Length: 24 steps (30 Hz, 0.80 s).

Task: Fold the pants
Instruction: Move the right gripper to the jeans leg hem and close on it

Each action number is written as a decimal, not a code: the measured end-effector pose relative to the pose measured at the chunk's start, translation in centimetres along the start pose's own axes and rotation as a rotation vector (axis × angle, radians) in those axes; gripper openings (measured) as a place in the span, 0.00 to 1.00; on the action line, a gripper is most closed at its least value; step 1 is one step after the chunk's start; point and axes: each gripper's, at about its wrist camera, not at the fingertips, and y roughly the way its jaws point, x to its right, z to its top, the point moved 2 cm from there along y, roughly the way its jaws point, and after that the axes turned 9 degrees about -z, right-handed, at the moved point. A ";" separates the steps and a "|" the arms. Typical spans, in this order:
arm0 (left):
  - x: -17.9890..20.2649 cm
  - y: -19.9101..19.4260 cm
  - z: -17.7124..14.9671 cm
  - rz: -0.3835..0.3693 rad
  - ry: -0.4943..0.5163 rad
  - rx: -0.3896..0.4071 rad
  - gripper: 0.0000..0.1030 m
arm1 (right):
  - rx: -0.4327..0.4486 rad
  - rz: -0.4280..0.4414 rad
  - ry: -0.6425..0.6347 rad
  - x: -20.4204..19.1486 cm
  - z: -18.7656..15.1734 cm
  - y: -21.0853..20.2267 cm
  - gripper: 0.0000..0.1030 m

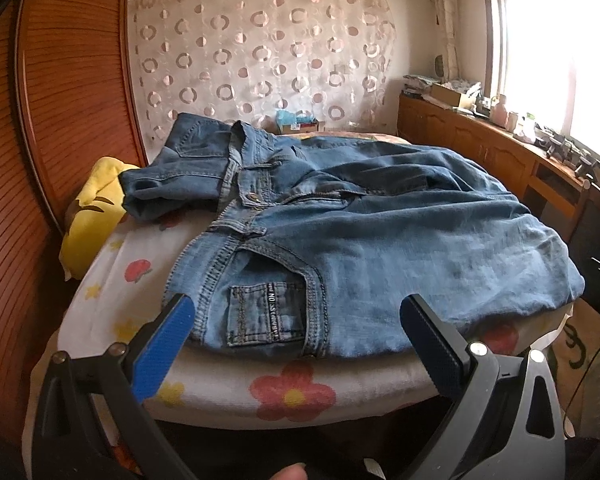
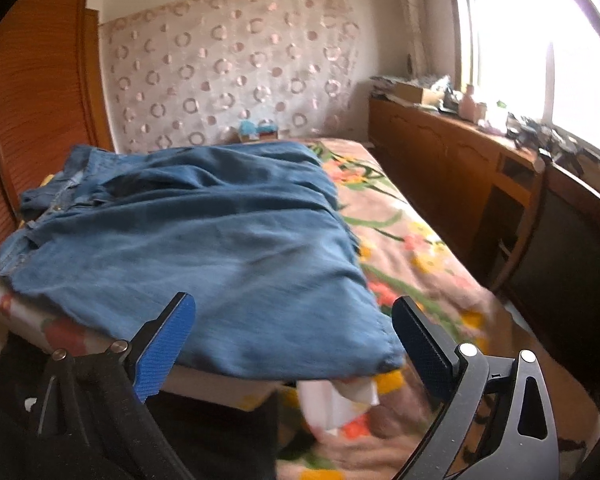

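Note:
Blue denim pants (image 1: pixel 340 240) lie across a bed covered by a flowered sheet (image 1: pixel 260 392). Their waistband and buttoned fly sit at the left, and a leg end is folded back over the waist at the far left. My left gripper (image 1: pixel 298 314) stands open just short of the near waist corner and its small pocket, with nothing between its blue pads. In the right wrist view the same pants (image 2: pixel 204 240) spread leftward, their near hem corner overhanging the bed edge. My right gripper (image 2: pixel 292 314) is open, with its fingers to either side of that hem and not touching it.
A yellow plush toy (image 1: pixel 94 216) lies at the bed's left edge beside a wooden slatted wardrobe (image 1: pixel 60 120). A low wooden cabinet (image 2: pixel 460 160) with clutter on top runs under the bright window on the right. A floral blanket (image 2: pixel 400 248) covers the right half of the bed.

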 end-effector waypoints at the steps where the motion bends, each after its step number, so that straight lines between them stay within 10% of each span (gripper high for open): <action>1: 0.1 0.2 0.0 -0.001 0.006 -0.002 1.00 | -0.008 -0.002 0.005 0.4 -0.1 0.2 0.94; 16: 2.1 3.9 0.1 -0.055 0.069 -0.086 1.00 | -0.122 0.032 0.022 3.9 -2.8 2.0 0.87; 24: 1.3 3.8 -0.2 -0.048 0.047 -0.092 1.00 | -0.207 0.105 0.082 5.1 -3.8 3.4 0.65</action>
